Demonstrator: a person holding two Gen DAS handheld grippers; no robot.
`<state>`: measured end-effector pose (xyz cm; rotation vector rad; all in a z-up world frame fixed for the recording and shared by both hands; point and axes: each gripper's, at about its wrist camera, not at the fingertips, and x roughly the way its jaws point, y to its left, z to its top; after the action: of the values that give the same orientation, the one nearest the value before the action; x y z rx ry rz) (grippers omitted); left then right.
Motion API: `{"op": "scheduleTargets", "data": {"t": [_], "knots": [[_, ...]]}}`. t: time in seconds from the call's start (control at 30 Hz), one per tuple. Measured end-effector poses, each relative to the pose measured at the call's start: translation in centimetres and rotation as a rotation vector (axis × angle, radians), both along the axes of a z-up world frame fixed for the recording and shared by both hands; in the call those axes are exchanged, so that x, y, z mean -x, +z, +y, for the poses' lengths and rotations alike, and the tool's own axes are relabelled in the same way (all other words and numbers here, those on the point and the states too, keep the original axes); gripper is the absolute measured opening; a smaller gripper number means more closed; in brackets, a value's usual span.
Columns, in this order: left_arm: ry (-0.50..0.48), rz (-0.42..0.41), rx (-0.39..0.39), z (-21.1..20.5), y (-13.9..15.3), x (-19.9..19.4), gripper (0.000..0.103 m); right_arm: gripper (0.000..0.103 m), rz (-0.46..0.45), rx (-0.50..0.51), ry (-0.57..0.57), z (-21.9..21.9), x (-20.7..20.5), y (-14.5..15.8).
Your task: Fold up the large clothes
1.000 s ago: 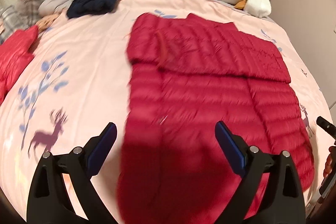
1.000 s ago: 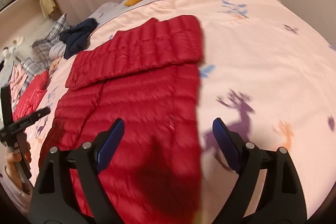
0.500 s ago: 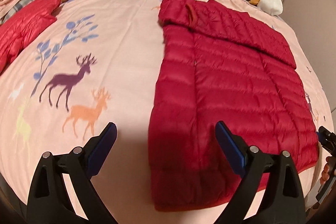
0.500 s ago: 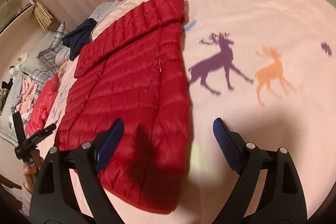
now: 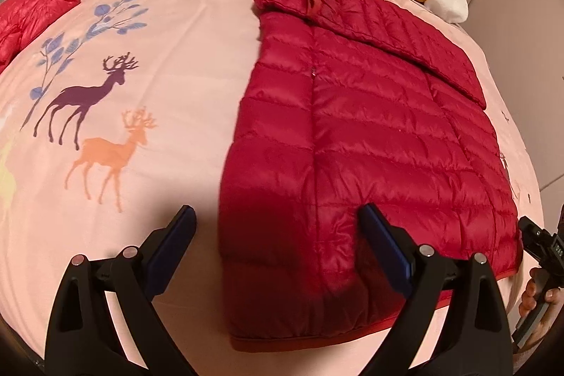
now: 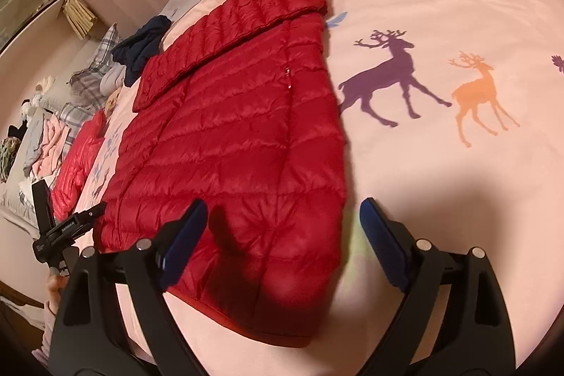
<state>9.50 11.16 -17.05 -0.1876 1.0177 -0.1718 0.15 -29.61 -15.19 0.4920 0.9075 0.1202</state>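
Jacket [image 5: 370, 143] lies flat on the bed [image 5: 176, 76], sleeve folded across. Both grippers, left [image 5: 278, 245] and right [image 6: 282, 238], hover over its hem, jaws wide apart, holding nothing.

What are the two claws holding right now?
Nothing. Both the left claw and the right claw are open above the near hem of the red quilted puffer jacket, not gripping it.

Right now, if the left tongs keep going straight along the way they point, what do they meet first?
Most likely the near hem corner of the red down jacket, which lies between the open left tongs. The pink bedspread lies just beside it; depth is hard to judge.
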Motion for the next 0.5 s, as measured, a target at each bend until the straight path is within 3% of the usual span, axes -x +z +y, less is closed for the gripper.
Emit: {"op": "scheduleTargets", "data": {"t": [0.27,0.5], "knots": [[-0.042,0.000,0.030,-1.1,-0.3,-0.4,0.096,0.090,-0.004,-0.001,0.038,1.3,-0.7,-0.2],[-0.072,0.003,0.104,-1.7,-0.3,-0.8,0.096,0.090,-0.014,-0.054,0.049,1.3,-1.3,-0.3]]}}
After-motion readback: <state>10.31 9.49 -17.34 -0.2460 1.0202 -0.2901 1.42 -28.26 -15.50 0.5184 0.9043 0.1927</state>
